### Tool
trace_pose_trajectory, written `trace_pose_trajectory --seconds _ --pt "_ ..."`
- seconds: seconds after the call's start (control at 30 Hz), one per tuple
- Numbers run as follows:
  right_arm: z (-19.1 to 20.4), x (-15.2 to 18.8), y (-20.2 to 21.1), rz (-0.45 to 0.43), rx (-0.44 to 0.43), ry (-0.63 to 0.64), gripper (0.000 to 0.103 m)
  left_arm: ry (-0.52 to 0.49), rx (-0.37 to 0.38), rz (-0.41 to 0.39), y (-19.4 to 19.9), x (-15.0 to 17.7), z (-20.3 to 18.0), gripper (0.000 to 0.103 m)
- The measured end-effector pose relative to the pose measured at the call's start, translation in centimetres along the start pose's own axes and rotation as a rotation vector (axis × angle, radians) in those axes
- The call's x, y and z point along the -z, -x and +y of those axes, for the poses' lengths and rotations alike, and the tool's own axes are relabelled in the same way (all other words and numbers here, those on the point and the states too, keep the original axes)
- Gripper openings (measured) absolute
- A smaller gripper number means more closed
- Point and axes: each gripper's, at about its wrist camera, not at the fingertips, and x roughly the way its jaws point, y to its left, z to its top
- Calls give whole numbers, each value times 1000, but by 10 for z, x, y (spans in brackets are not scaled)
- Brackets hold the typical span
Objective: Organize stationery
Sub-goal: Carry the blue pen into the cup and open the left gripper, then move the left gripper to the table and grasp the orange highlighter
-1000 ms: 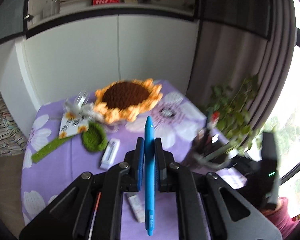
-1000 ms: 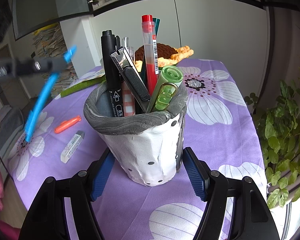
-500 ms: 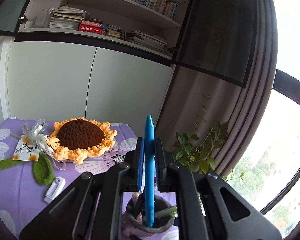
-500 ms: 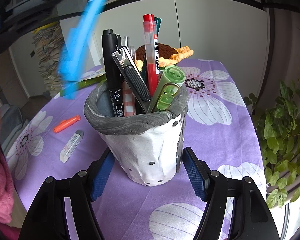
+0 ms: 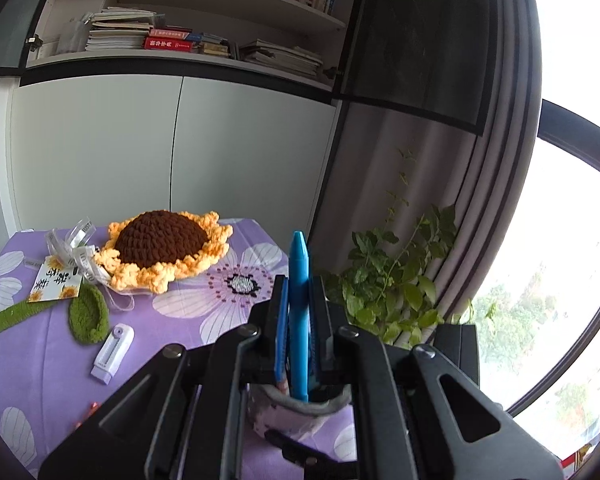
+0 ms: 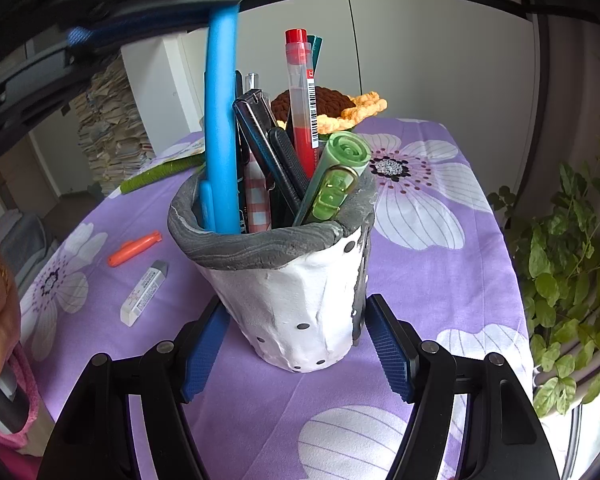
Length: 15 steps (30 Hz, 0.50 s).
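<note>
My left gripper [image 5: 299, 300] is shut on a blue pen [image 5: 299, 312] and holds it upright. The pen's lower end is inside the grey-rimmed white pen cup [image 5: 296, 410]. In the right wrist view the blue pen [image 6: 221, 120] stands in the cup's left side, with the left gripper [image 6: 148, 8] above it. My right gripper [image 6: 296, 354] is open, its blue pads on either side of the cup [image 6: 296, 288], apart from it. The cup holds a red pen [image 6: 302, 96], a green marker [image 6: 332, 176], black pens and a utility knife.
On the purple flowered tablecloth [image 6: 432, 248] lie an orange marker [image 6: 134, 248], a white eraser [image 6: 143, 294], a white correction tape [image 5: 113, 348] and a crocheted sunflower [image 5: 162, 246] with green leaf. A potted plant [image 6: 572, 280] stands right of the table. White cabinets stand behind.
My left gripper has lowered the blue pen from above the cup until its lower end is inside the cup. The right gripper and cup have stayed still.
</note>
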Motion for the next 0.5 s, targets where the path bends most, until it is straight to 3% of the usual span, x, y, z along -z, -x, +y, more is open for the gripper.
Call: trace_pose_trajectory --seconds 0.27,0.33,0.37,0.4,0.5 --pt "0 0 0 1 4 3 71 -14 -1 137 -6 21 6 10" --pt "0 0 0 1 4 4 71 18 -6 160 -1 21 14 20" --pt "1 0 0 1 4 4 71 33 -11 154 4 19 18 33" --pt "0 0 0 1 4 4 71 52 -24 126 15 16 25 45" --pt "1 0 -1 1 3 3 71 65 -99 38 45 7 42 62"
